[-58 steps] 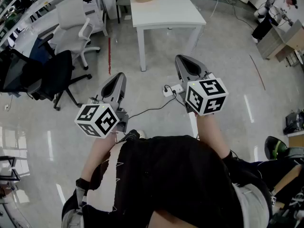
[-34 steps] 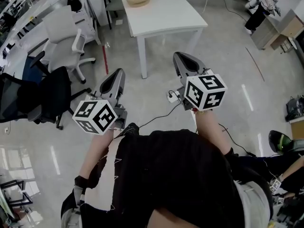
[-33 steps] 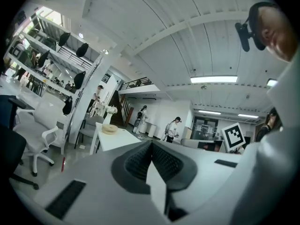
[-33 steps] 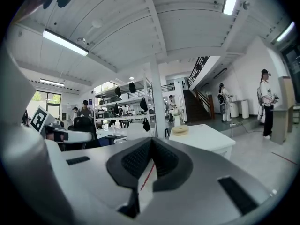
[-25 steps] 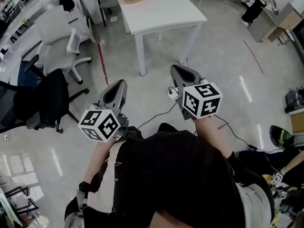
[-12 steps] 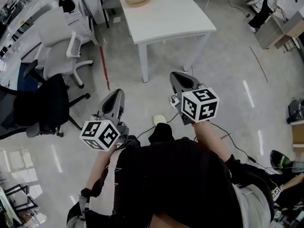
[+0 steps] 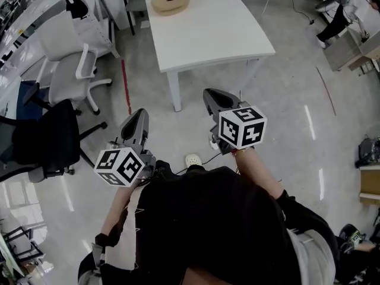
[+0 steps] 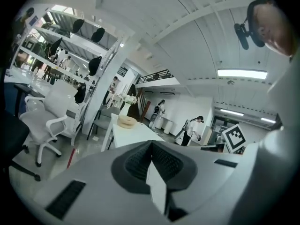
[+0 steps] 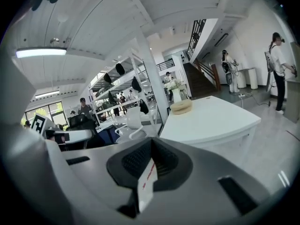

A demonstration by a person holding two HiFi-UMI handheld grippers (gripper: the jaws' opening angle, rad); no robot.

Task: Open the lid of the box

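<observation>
A round, light wooden box (image 7: 171,0) with its lid on sits at the far end of a white table (image 7: 208,28). It also shows small in the left gripper view (image 8: 126,121) and the right gripper view (image 9: 181,107). My left gripper (image 7: 138,119) is held over the floor, short of the table's near corner, jaws shut and empty (image 8: 151,145). My right gripper (image 7: 214,97) hangs just before the table's near edge, also shut with nothing in it (image 9: 152,146). Both are well short of the box.
A white office chair (image 7: 68,58) and a black one (image 7: 41,141) stand to the left. A red strip (image 7: 124,88) runs along the floor. A white plug and cable (image 7: 193,159) lie by my feet. A person (image 7: 347,10) stands far right.
The table and box have come nearer and lower in the head view. Both grippers now sit closer to the table's near edge, still shut.
</observation>
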